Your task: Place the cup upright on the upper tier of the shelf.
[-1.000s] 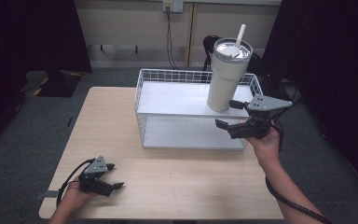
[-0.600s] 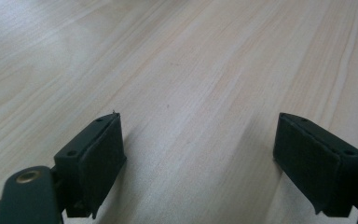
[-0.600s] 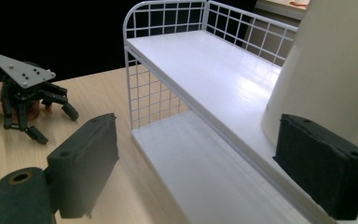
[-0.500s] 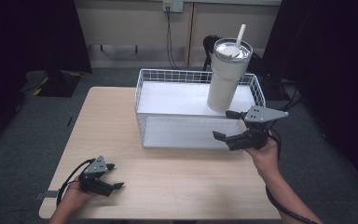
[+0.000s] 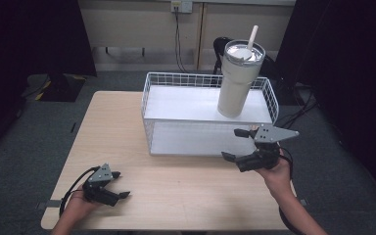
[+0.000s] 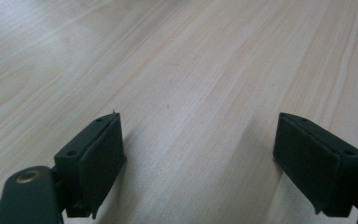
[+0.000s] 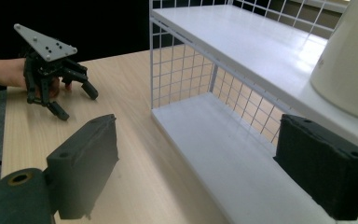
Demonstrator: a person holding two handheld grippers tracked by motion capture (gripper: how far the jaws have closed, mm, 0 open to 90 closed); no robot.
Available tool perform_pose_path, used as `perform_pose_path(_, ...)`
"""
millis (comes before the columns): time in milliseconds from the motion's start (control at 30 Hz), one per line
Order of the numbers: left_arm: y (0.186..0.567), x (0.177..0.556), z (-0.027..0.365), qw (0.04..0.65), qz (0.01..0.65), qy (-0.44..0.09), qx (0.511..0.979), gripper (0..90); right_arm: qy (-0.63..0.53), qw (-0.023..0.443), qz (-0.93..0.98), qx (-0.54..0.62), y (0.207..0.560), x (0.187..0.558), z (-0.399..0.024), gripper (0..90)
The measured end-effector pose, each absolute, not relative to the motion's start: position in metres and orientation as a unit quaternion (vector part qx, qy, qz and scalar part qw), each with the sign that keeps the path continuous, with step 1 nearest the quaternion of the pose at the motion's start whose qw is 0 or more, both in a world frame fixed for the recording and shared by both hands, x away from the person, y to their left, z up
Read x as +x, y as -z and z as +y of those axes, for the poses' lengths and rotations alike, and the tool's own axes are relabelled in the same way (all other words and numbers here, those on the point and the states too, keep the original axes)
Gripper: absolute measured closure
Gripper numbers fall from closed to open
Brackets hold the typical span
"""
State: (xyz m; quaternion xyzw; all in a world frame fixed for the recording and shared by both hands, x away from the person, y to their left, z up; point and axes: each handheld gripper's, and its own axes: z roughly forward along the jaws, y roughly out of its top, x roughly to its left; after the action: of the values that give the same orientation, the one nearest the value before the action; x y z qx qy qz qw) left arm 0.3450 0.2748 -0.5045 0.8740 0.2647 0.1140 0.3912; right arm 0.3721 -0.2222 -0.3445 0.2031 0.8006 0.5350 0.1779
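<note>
The tumbler (image 5: 239, 81) stood upright on the top shelf of the white wire rack (image 5: 176, 100), at its right end. The right tongs (image 5: 237, 146) hung wide and empty just before it; the left tongs (image 5: 119, 185) rested wide on the surface (image 5: 117, 127)

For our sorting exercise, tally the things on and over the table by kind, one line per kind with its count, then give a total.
Tumblers with straw: 1, the tumbler on the top shelf.
Wire shelf racks: 1, the white rack.
Hand-held grippers: 2, the left gripper and the right gripper, both open.
Total: 4
</note>
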Motion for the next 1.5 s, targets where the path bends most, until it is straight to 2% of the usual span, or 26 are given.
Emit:
perform_pose_path(1100,0.504,0.345,0.275,0.391,0.265,-0.114,0.874,15.7,-0.520,0.131,0.804,0.259,0.436,0.356,-0.258,11.4)
perform_pose_path(1500,0.505,0.345,0.275,0.391,0.265,-0.114,0.874,15.7,-0.506,0.127,0.806,0.281,0.469,0.351,-0.269,11.1)
